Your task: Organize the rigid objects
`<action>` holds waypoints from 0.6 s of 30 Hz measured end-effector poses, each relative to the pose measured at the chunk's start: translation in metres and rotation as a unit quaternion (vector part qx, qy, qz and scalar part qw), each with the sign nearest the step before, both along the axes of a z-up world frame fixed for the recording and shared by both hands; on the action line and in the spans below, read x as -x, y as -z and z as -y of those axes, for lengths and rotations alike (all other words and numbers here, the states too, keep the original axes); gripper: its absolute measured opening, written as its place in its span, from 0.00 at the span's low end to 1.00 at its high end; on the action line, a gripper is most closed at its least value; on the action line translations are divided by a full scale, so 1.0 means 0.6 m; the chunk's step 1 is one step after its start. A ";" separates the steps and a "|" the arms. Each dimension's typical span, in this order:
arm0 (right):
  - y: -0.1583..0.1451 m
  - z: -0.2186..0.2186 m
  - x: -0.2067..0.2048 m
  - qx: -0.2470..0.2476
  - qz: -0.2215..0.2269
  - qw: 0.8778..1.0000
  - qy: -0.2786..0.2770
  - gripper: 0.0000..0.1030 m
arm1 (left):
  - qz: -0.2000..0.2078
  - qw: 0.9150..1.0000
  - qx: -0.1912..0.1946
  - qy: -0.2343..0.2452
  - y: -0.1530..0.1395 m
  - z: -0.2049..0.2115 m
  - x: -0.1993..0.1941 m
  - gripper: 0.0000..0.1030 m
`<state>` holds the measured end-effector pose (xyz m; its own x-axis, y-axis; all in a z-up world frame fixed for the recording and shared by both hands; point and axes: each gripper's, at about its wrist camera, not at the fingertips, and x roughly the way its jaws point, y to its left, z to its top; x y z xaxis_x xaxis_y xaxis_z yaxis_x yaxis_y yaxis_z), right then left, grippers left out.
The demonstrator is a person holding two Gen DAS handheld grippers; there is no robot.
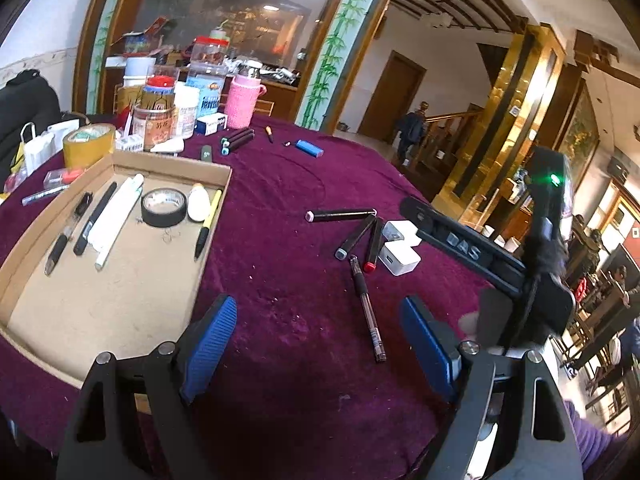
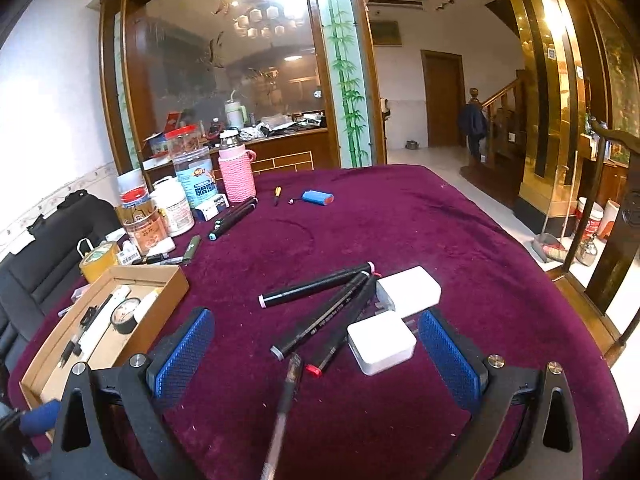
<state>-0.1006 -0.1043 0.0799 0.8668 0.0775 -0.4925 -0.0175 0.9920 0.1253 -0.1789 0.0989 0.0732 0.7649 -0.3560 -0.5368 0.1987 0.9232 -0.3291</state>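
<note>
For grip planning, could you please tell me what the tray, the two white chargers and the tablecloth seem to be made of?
Tray: brown cardboard, matte, with folded raw-edged walls.
Chargers and: likely hard plastic, smooth white shells with rounded corners and a faint sheen.
Tablecloth: apparently velvet-like fabric, maroon, with a soft nap holding lint and brush marks.

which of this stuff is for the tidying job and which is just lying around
For the job:
- open brown cardboard tray
- three loose black markers
- two white square chargers
- clear pen

Lying about:
- pink knitted flask
- plastic jars
- tan tape roll
</note>
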 end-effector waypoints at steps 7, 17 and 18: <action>-0.027 -0.074 -0.035 0.027 0.001 1.000 -0.008 1.00 | 0.027 1.000 0.003 0.007 0.004 -0.059 -0.004 0.81; -0.025 -0.161 -0.067 0.062 -0.025 0.997 -0.025 1.00 | 0.012 0.999 0.031 -0.015 0.019 -0.139 -0.016 0.81; -0.023 -0.163 -0.068 0.058 -0.027 0.998 -0.028 1.00 | 0.008 0.999 0.031 -0.017 0.019 -0.141 -0.017 0.81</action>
